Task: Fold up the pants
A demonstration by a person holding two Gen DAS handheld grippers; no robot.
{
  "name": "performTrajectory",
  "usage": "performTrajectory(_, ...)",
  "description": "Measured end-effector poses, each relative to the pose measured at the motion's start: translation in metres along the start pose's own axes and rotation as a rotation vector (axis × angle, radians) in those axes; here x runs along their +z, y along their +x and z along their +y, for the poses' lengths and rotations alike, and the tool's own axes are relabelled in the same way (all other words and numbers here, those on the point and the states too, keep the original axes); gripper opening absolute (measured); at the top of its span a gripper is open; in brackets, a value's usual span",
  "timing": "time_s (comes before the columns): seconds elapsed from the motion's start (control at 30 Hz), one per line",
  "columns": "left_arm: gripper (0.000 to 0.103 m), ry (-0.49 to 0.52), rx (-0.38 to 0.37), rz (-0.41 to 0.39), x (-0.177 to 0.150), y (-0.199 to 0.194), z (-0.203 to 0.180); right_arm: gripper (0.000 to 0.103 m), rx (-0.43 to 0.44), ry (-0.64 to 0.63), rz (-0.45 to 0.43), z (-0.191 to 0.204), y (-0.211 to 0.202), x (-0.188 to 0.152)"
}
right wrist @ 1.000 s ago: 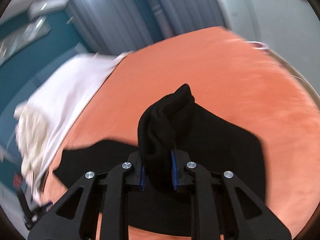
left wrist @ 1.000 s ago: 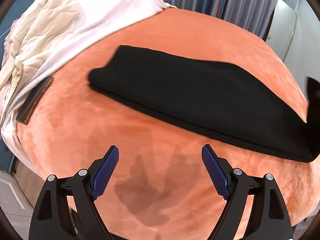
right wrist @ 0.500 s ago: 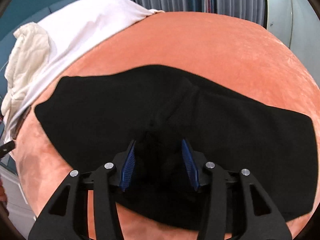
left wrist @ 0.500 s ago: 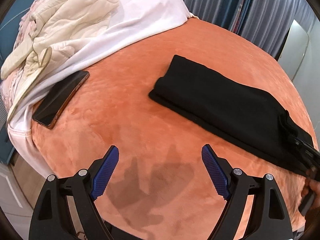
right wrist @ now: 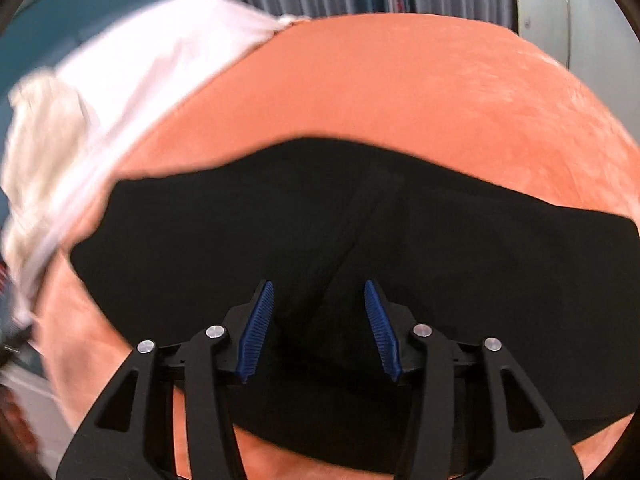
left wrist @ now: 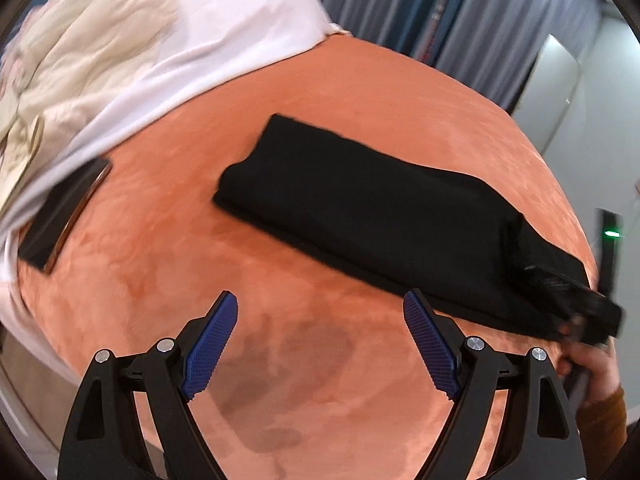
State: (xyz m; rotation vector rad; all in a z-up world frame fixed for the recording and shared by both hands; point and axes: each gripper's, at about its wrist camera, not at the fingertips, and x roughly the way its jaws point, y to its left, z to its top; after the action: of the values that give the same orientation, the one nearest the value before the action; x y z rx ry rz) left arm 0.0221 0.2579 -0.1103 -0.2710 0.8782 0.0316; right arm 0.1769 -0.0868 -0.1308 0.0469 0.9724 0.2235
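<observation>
Black pants [left wrist: 380,208] lie folded in a long flat strip on the orange blanket [left wrist: 200,280]. My left gripper [left wrist: 320,300] stands open above bare blanket, just short of the strip's near edge, with nothing between its fingers. My right gripper [right wrist: 319,286] hovers low over the pants [right wrist: 280,240] near their right end. Its jaws are closing, with the cloth lying under them and the pads apart from it. In the left wrist view that gripper and the hand [left wrist: 592,364] holding it show at the strip's right end.
A dark phone [left wrist: 64,216] lies at the blanket's left edge beside a white sheet [left wrist: 200,40]. A cream quilted garment [left wrist: 80,40] is heaped on the sheet. Grey curtains [left wrist: 400,0] hang behind the bed. Bare blanket [right wrist: 400,100] stretches beyond the pants.
The right gripper carried a bunched end of the pants down onto the rest, let it go and its jaws spread. The left gripper drew away from the pants, still open.
</observation>
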Motion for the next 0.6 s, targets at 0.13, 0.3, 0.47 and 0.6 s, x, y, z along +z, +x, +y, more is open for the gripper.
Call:
performTrajectory(0.13, 0.083, 0.000, 0.034, -0.004, 0.002, 0.005, 0.002, 0.010, 0.009, 0.031, -0.050, 0.014, -0.018, 0.002)
performTrajectory(0.3, 0.083, -0.207, 0.009, 0.033, 0.019, 0.032, 0.046, 0.017, 0.009, -0.068, -0.006, 0.026, 0.005, -0.009)
performTrajectory(0.47, 0.083, -0.408, 0.028, 0.068, 0.037, 0.062, 0.096, 0.071, 0.030, 0.051, -0.184, 0.015, -0.040, -0.029)
performTrajectory(0.6, 0.083, -0.520, -0.005, 0.076, 0.049, 0.089, 0.113, 0.071, -0.066, 0.035, -0.296, 0.002, -0.063, -0.064)
